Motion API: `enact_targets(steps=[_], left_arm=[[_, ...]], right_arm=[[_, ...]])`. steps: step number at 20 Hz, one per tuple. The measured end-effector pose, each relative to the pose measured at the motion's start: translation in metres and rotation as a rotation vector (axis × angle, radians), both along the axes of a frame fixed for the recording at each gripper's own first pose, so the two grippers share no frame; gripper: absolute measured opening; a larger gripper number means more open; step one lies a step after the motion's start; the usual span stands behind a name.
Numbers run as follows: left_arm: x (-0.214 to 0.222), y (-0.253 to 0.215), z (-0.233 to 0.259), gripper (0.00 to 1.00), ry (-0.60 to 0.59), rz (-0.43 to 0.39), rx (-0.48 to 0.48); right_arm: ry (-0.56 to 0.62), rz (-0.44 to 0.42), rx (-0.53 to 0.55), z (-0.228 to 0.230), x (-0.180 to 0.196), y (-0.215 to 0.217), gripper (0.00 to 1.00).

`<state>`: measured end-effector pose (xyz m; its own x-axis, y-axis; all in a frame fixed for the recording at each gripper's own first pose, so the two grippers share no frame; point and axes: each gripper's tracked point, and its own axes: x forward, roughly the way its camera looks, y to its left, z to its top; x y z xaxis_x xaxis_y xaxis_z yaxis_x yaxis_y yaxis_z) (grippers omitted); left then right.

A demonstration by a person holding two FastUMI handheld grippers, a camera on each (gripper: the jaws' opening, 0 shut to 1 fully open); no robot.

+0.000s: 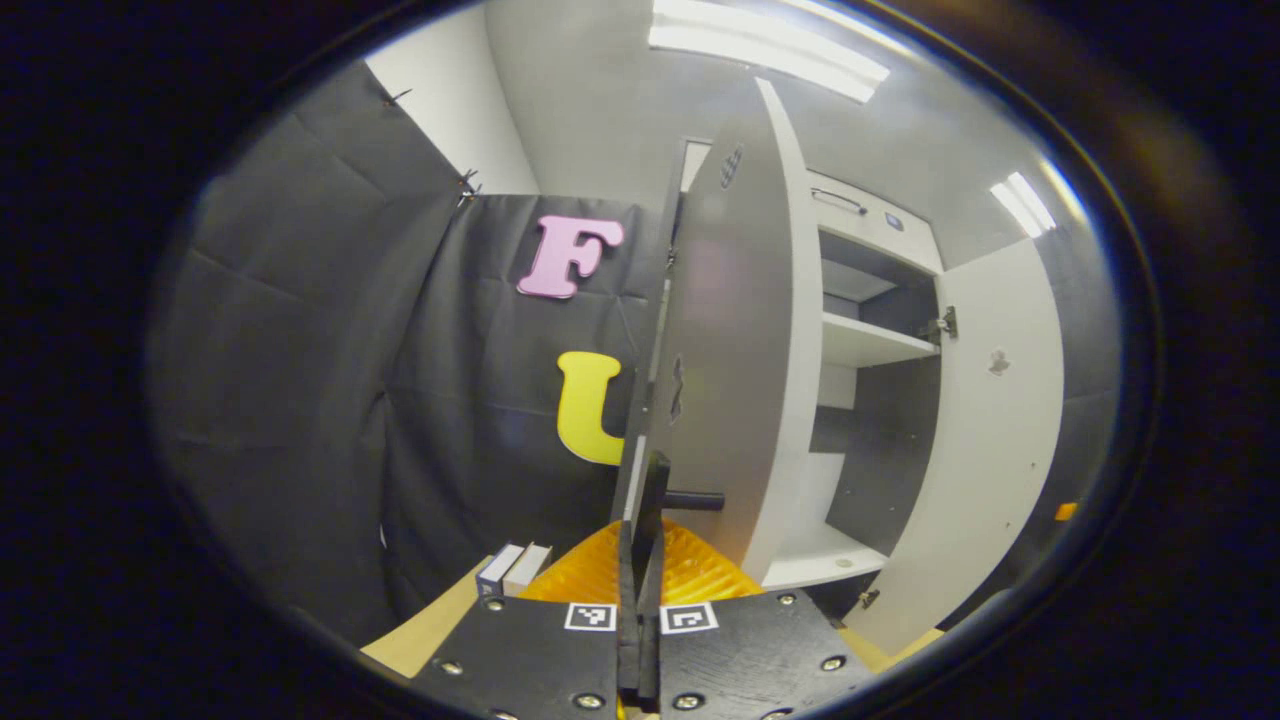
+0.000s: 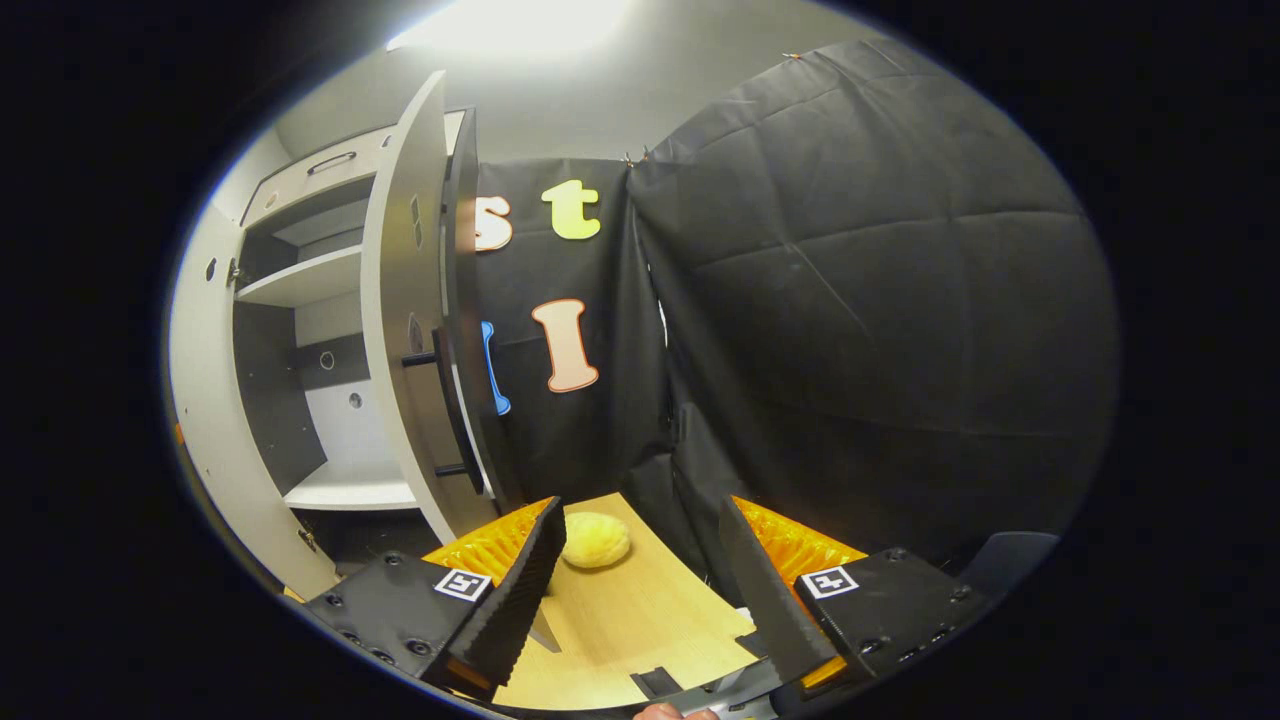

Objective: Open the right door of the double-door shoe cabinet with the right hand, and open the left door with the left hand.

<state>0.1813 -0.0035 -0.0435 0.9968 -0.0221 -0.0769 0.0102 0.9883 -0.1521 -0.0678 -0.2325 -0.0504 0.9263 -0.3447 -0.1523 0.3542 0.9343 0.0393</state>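
The white shoe cabinet (image 1: 865,345) stands with both doors swung open. In the left gripper view the left door (image 1: 730,350) is seen nearly edge-on, and my left gripper (image 1: 640,560) is shut on its black bar handle (image 1: 655,490). The right door (image 1: 985,420) hangs wide open farther right. In the right gripper view the right door (image 2: 400,330) stands open with its black handle (image 2: 447,400) to the upper left of my right gripper (image 2: 640,505). That gripper is open and holds nothing. The left door (image 2: 205,420) shows at the far left.
A wooden table (image 2: 640,610) lies below my right gripper with a yellow round sponge-like thing (image 2: 595,540) on it. Two small boxes (image 1: 512,568) sit on the wood by my left gripper. Black cloth walls close in behind. A drawer (image 1: 838,200) tops the cabinet.
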Motion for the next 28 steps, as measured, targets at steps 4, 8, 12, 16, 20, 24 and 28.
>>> enact_targets(steps=[4,8,12,16,20,24,28], left_arm=[[0.0,0.018,0.004,0.01,0.009,-0.047,-0.013],[0.001,0.019,0.004,0.0,-0.003,-0.053,-0.009],[-0.003,0.022,0.006,0.0,-0.007,-0.052,-0.043],[-0.025,0.024,0.009,0.0,0.004,-0.051,-0.066],[-0.057,0.038,0.034,0.01,-0.033,-0.012,-0.133],[-0.087,0.036,0.059,0.02,-0.082,-0.006,-0.056],[-0.115,0.021,0.076,0.43,-0.12,0.004,0.106]], right_arm=[[-0.005,0.027,0.0,0.001,0.008,0.012,0.96],[-0.046,0.061,-0.004,0.011,0.015,0.03,0.96],[-0.074,0.119,-0.029,0.01,0.021,0.054,0.96],[-0.07,0.17,-0.036,0.01,0.028,0.074,0.92],[-0.077,0.204,-0.011,0.013,0.034,0.092,0.92],[-0.092,0.268,0.02,0.023,0.041,0.118,0.96],[-0.117,0.326,-0.004,0.036,0.046,0.141,0.96]])
